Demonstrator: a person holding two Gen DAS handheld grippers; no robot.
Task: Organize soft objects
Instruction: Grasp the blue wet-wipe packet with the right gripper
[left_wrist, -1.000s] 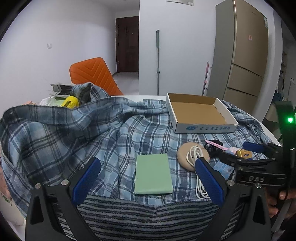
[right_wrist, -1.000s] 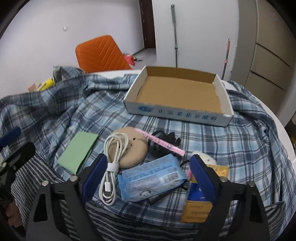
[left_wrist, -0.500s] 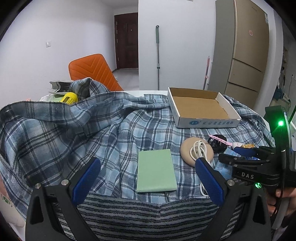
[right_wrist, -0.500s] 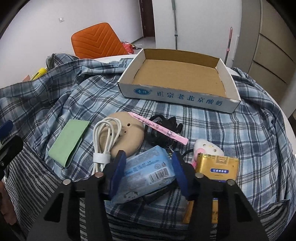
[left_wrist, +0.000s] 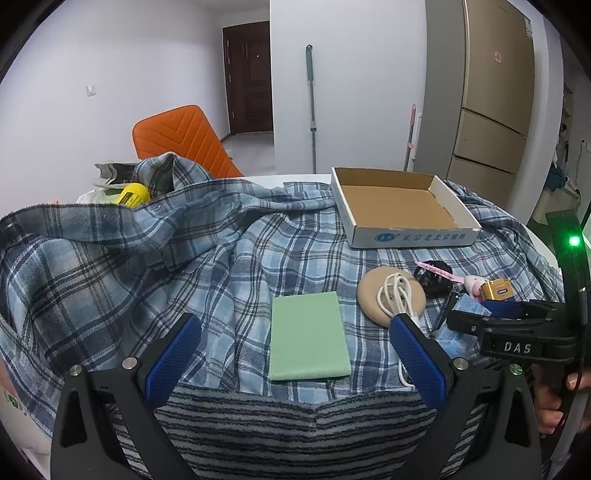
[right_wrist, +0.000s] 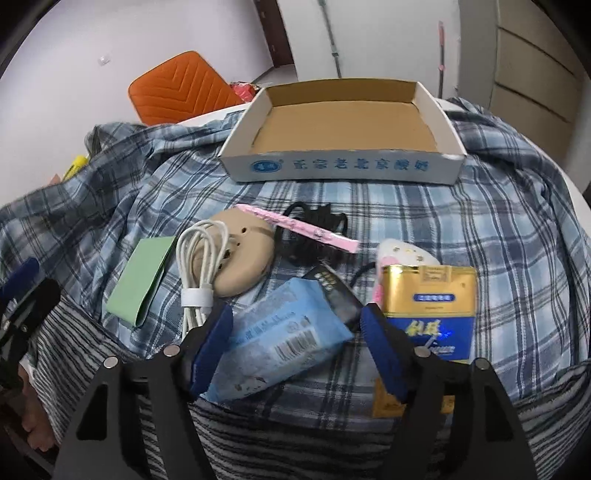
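Note:
A blue tissue pack (right_wrist: 280, 339) lies on the plaid cloth (right_wrist: 498, 236) between the fingers of my right gripper (right_wrist: 295, 343), whose jaws have narrowed around it and touch or nearly touch its sides. In the left wrist view the right gripper (left_wrist: 476, 314) sits low at the right over the pack (left_wrist: 467, 306). My left gripper (left_wrist: 295, 350) is open and empty, held just before a green folded cloth (left_wrist: 308, 336), which also shows in the right wrist view (right_wrist: 138, 280). An empty cardboard box (right_wrist: 347, 129) stands behind; it also shows in the left wrist view (left_wrist: 399, 206).
Beside the pack lie a beige round pad (right_wrist: 242, 254) with a white cable (right_wrist: 201, 266), a pink strip (right_wrist: 295, 227), a black tangle (right_wrist: 314, 225), a gold-and-blue box (right_wrist: 428, 306) and a small pink-white toy (right_wrist: 402, 253). An orange chair (left_wrist: 181, 142) stands behind the table.
My right gripper moved down and forward onto the blue tissue pack and its jaws closed in from wide open to around the pack. The left gripper stayed open and drew back slightly.

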